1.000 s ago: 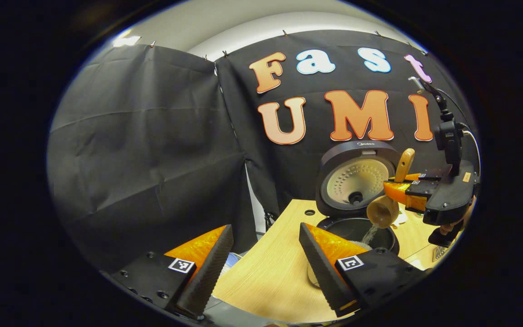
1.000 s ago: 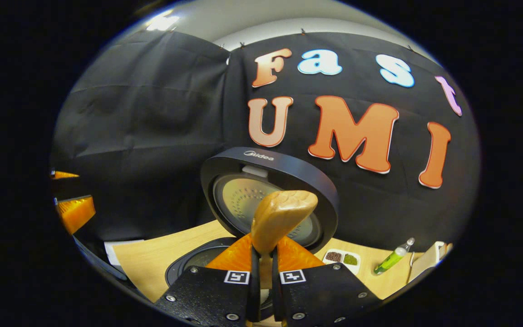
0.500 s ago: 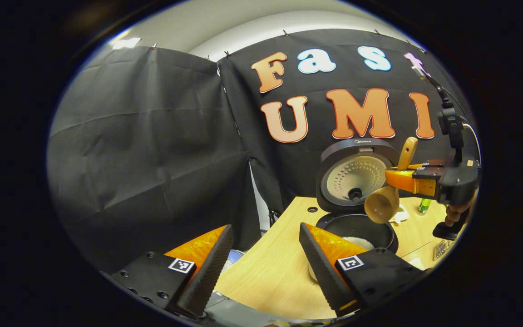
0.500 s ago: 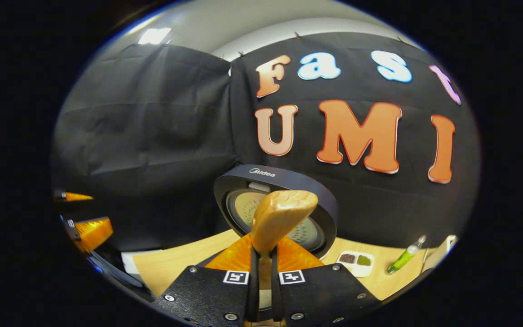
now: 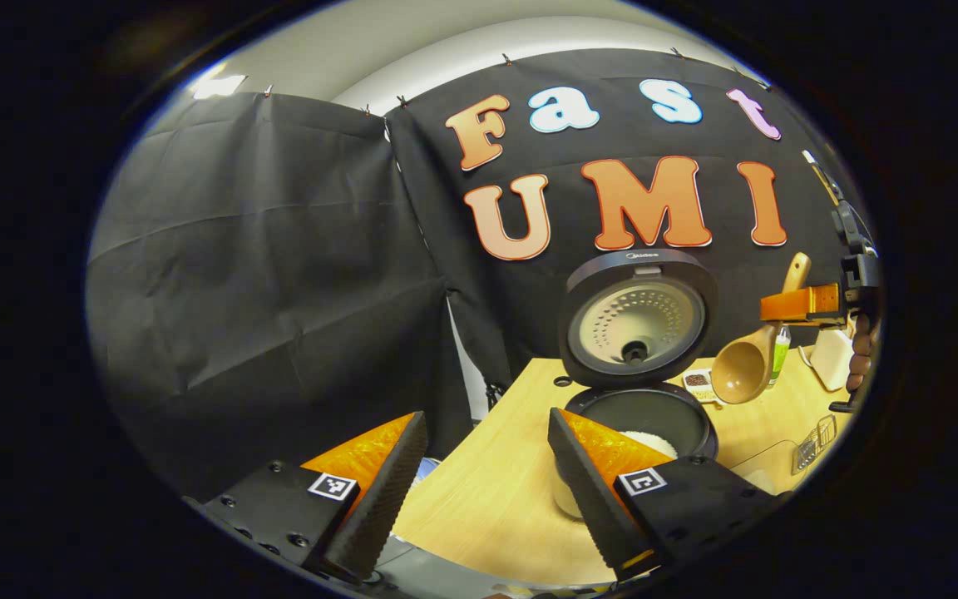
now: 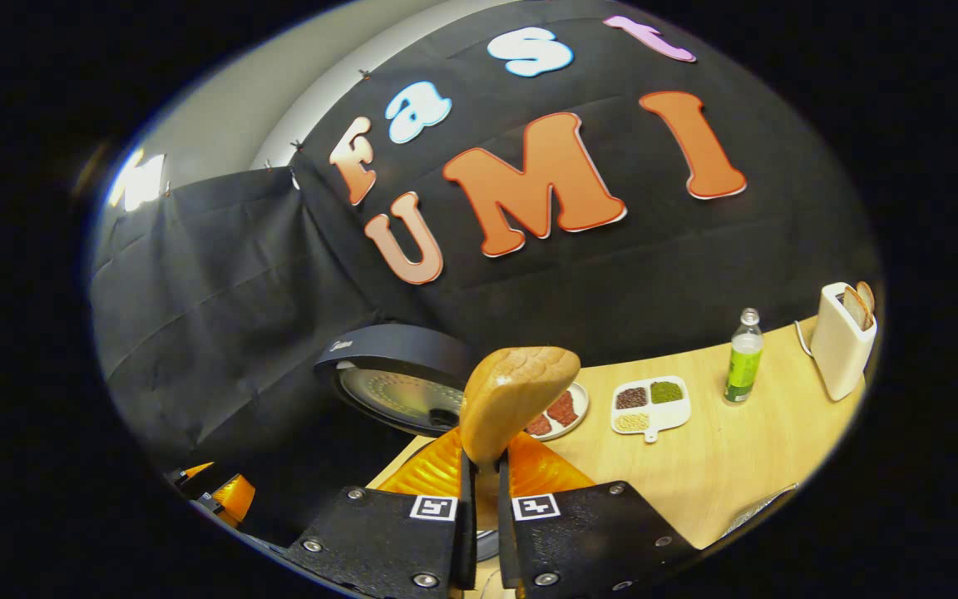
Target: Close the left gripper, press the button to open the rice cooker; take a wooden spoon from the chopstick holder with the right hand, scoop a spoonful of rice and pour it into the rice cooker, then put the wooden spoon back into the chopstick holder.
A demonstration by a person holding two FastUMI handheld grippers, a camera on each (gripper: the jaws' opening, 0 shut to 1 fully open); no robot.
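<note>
The wooden spoon [image 6: 519, 398] is showing a tan, grained handle end directly ahead of the right gripper [image 6: 479, 499]. Left of it, the rice cooker [image 5: 635, 333] is showing a dark grey shell and a beige dotted inner lid. Right of it, the bottle [image 6: 743, 356] is showing a green label; the toaster [image 6: 841, 349] is showing cream.

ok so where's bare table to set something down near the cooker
Bare wood lies left of and in front of the cooker, toward the left gripper. Another free patch runs in front of the divided tray and bottle. It is crowded along the back wall: plate, tray, bottle, toaster.
</note>
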